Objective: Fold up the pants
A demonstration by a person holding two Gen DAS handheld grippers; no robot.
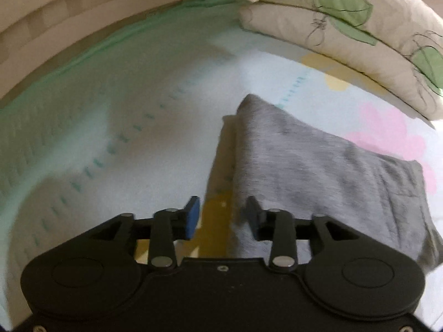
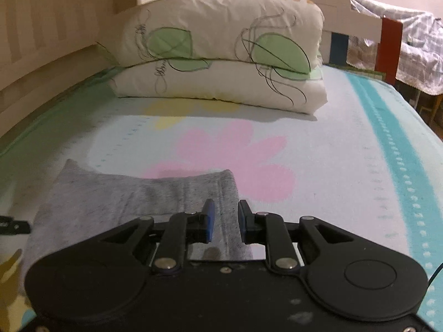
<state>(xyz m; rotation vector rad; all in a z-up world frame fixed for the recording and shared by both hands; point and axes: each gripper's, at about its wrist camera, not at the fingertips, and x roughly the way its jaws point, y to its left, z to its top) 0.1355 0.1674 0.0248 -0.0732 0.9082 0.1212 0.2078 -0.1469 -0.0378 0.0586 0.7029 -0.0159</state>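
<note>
The grey pants (image 1: 318, 171) lie folded into a compact stack on the flowered bed sheet (image 1: 138, 127). My left gripper (image 1: 223, 215) is open at the stack's left edge, its right finger over the grey cloth, its left finger over the sheet. In the right wrist view the pants (image 2: 133, 193) lie low and left. My right gripper (image 2: 225, 220) is open, its jaws apart above the stack's right edge, with nothing gripped between them.
A folded cream quilt with green leaf print (image 2: 221, 55) lies at the head of the bed, also in the left wrist view (image 1: 346, 27). A wooden bed rail (image 1: 69, 22) runs along the far side. The bed edge with a teal stripe (image 2: 393, 144) is on the right.
</note>
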